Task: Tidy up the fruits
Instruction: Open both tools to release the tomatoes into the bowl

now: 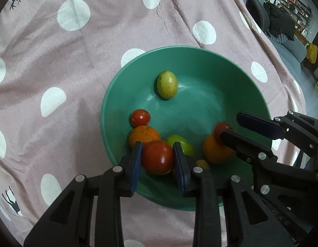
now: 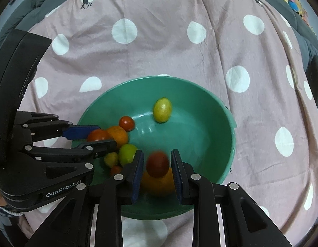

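A green bowl (image 1: 210,65) sits on a pink polka-dot cloth and holds several fruits. My left gripper (image 1: 157,158) is shut on a large red tomato (image 1: 157,156) over the bowl's near left side. My right gripper (image 2: 156,166) is open; a blurred red tomato (image 2: 157,163) lies between its fingers with gaps on both sides, above an orange (image 2: 156,183). In the bowl also lie a yellow-green fruit (image 1: 167,84), a small tomato (image 1: 140,117), a second orange (image 1: 143,135) and a green fruit (image 1: 180,144).
The pink cloth (image 1: 76,82) with white dots covers the surface all round the bowl. A room with chairs and shelves (image 1: 282,10) shows at the far right of the left wrist view. Small yellow and red fruits (image 2: 111,159) lie under the left gripper.
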`<action>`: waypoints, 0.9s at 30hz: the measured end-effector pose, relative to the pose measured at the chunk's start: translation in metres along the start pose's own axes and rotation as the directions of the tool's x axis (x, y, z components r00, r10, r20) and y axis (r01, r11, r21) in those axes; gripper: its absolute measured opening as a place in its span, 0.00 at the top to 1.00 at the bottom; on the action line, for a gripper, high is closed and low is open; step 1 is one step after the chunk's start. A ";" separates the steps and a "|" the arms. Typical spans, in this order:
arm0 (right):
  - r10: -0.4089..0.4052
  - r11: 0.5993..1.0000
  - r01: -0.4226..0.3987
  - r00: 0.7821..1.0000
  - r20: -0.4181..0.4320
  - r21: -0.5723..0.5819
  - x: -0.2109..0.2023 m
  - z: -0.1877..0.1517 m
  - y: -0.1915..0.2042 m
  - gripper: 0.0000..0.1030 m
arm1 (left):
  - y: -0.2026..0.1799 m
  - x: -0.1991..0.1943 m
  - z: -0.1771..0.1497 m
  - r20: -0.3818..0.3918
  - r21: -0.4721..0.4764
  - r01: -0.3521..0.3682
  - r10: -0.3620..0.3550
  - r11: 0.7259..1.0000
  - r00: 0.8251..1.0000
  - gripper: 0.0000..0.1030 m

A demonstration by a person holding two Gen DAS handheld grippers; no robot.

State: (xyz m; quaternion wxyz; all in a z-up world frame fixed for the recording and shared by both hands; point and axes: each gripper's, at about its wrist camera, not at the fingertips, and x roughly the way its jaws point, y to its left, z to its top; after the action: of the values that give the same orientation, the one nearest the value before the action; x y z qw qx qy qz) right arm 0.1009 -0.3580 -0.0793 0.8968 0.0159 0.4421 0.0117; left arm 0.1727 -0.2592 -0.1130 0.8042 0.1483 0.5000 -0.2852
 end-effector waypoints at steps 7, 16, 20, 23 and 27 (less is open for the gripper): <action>-0.031 0.999 0.031 0.999 -0.014 0.020 -0.005 0.002 -0.005 0.73 | -0.003 -0.013 0.001 0.029 -0.004 -0.017 0.017 1.000 0.999 0.42; -0.038 0.999 0.038 0.999 0.023 0.016 -0.038 0.004 0.000 0.56 | 0.007 -0.055 -0.007 0.082 -0.047 -0.092 0.095 0.995 0.992 0.14; -0.044 0.999 0.043 0.999 0.027 0.018 -0.053 0.007 0.005 0.50 | 0.010 -0.075 -0.014 0.095 -0.070 -0.129 0.135 0.989 0.986 0.04; -0.040 0.999 0.040 0.999 0.020 0.022 -0.064 0.008 0.007 0.49 | 0.014 -0.093 -0.018 0.106 -0.111 -0.121 0.133 0.986 0.985 0.01; -0.031 0.999 0.031 1.000 -0.001 0.016 -0.079 0.012 0.009 0.46 | 0.010 -0.113 -0.020 0.116 -0.125 -0.119 0.133 0.985 0.984 0.01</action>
State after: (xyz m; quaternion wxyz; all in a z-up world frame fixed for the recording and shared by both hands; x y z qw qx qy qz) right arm 0.0620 -0.3515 -0.0094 0.8965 0.0162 0.4428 -0.0057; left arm 0.1260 -0.2057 -0.0226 0.8573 0.1140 0.4549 -0.2123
